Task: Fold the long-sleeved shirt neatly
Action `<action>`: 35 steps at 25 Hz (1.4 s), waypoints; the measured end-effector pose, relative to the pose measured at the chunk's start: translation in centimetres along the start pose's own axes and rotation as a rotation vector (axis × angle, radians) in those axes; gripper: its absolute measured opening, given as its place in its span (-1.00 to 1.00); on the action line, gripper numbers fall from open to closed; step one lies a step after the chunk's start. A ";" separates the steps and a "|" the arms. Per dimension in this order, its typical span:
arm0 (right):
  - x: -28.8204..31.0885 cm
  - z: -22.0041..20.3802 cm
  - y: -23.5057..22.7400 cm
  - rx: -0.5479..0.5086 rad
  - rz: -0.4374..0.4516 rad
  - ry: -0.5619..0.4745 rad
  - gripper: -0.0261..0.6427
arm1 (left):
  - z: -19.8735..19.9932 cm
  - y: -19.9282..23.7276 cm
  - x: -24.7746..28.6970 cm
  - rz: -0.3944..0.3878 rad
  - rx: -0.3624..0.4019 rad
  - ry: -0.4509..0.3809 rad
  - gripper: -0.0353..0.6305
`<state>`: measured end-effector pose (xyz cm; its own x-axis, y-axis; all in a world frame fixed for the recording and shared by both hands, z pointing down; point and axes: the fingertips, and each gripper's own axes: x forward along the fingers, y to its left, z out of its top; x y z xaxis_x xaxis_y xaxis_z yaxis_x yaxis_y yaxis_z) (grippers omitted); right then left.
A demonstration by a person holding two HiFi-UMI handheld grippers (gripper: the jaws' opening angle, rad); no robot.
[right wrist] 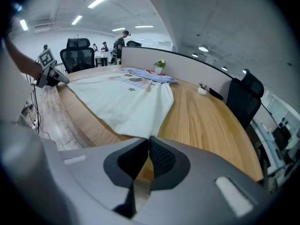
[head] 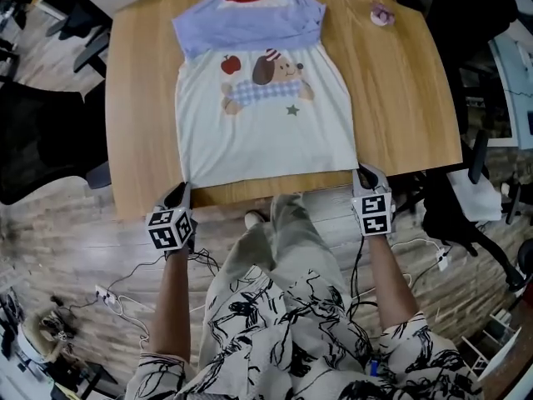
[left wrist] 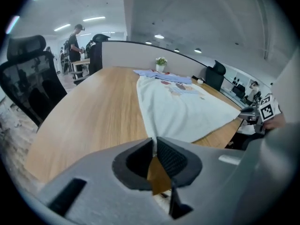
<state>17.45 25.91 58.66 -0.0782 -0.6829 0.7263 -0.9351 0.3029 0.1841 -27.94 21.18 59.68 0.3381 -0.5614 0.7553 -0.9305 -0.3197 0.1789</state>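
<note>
The shirt (head: 266, 132) lies flat on the wooden table (head: 141, 98), collar at the far end, cream body with a blue yoke and a dog print. Its hem runs along the near table edge. My left gripper (head: 181, 193) sits at the hem's left corner. In the left gripper view the jaws (left wrist: 154, 142) are closed with the white shirt (left wrist: 183, 109) corner pinched at their tips. My right gripper (head: 363, 175) sits at the hem's right corner. In the right gripper view its jaws (right wrist: 148, 142) are closed on the shirt (right wrist: 126, 104) corner.
A small pink object (head: 381, 13) lies on the table at the far right. Black office chairs stand at the left (head: 42, 140) and right (head: 466, 23). A small potted plant (left wrist: 161, 63) stands by the divider beyond the collar. Cables lie on the floor below.
</note>
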 end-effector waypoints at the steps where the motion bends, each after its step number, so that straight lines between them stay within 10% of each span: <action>1: -0.3 -0.2 -0.5 -0.035 -0.016 0.015 -0.87 | 0.0 -0.1 -0.1 -0.017 -0.020 0.006 -0.79; 13: -2.9 -0.8 -2.2 -0.496 -0.076 0.104 -0.87 | 0.7 -0.5 -4.2 -0.076 -0.114 -0.031 -0.79; 28: -10.1 -4.4 0.2 -0.349 -0.065 0.128 -0.87 | -3.0 -3.9 -11.2 -0.036 0.015 -0.098 -0.79; 35: -12.2 -0.3 -1.2 -0.291 -0.137 0.039 -0.87 | 1.7 -4.7 -13.5 -0.046 0.093 -0.216 -0.79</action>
<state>19.59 34.09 49.78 0.0603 -0.7063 0.7054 -0.7977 0.3906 0.4594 -27.92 28.94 47.58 0.4113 -0.6917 0.5936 -0.8998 -0.4120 0.1435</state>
